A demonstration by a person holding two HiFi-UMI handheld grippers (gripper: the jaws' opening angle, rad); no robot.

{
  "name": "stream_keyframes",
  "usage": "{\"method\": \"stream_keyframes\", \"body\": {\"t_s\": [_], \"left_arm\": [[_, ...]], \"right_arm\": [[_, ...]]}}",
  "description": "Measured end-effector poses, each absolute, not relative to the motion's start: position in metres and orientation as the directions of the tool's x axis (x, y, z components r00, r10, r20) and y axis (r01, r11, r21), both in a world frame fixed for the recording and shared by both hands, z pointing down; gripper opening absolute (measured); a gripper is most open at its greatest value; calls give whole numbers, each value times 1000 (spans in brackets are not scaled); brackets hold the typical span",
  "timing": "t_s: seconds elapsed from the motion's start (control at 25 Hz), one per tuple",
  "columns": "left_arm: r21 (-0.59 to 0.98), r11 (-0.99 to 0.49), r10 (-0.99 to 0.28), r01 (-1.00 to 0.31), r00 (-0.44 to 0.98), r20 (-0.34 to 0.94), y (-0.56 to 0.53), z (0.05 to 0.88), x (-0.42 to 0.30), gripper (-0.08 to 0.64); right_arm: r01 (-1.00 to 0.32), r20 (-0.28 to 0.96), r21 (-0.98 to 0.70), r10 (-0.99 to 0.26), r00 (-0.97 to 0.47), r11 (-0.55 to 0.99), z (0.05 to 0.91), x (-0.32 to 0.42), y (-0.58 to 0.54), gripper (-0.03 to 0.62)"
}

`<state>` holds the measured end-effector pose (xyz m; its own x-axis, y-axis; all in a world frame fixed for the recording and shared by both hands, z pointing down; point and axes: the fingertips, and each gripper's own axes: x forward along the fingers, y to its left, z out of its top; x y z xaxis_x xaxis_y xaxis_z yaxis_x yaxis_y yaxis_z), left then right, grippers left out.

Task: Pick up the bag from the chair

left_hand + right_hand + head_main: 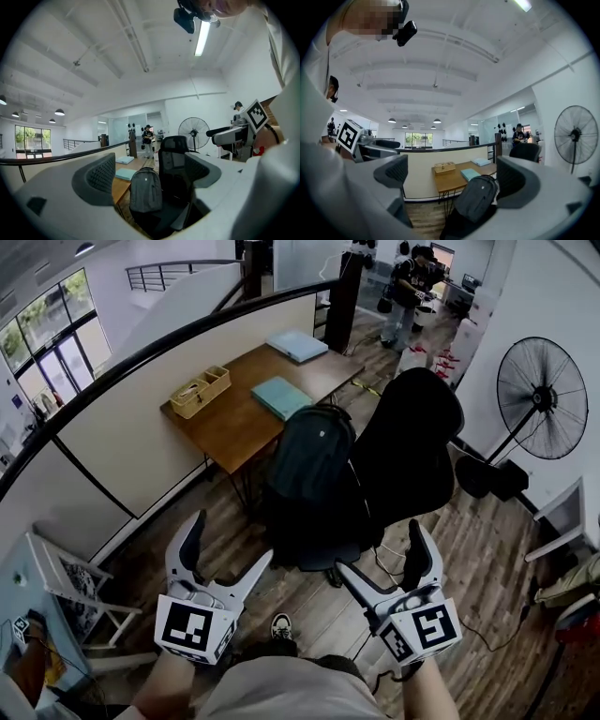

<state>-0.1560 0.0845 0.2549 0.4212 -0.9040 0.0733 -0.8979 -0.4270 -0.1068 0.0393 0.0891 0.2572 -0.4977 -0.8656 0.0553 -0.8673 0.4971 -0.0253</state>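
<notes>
Bag: not yet in hand. Left claw stands wide, with nothing between its jaws. Right claw is likewise wide and empty. Both are held low before the person, well short of the bag, which lies straight ahead, roughly between the two lines of approach.

The left gripper view frames the bag squarely between the jaws. The right gripper view shows it low and toward the right-hand jaw.

The bag stands on the seat of the black chair, its long axis near upright and tilted toward the backrest, which it appears to touch. The wooden counter stands just beyond the chair.

Judgement: neither claw is clearly nearer, and the left is better aligned. The coming move calls for a forward reach to the bag's top. No handle can be made out there.
</notes>
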Motion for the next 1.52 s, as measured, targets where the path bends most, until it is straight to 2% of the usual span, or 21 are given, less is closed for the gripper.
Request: {"method": "stream_keyframes", "body": {"t_s": [0.12,0.4,0.76,1.04,1.24,1.52], "left_arm": [[-123,-431,-902,-894,425,68,57,254,-169,442],[-117,-446,-894,-887,437,98,19,268,-175,442],[-96,-458,-886,-883,447,123,-30,283,-167,442],[-111,-457,-885,-882,439,153,-95,291,-146,442],[-56,-473,-880,-879,468,83,-150,281,-120,442],[-121,-472,-878,-873,453,152,-219,294,-85,442]], "right_arm": [[-875,44,-16,-874,-484,484,253,31,61,591],[-875,101,-43,-870,-483,481,274,18,24,591],[-893,91,-45,-889,-449,447,280,40,-30,591],[-901,104,-67,-895,-433,428,294,70,-95,589],[-900,118,-83,-893,-434,427,305,95,-153,589],[-893,134,-109,-884,-449,437,319,121,-222,586]]}}
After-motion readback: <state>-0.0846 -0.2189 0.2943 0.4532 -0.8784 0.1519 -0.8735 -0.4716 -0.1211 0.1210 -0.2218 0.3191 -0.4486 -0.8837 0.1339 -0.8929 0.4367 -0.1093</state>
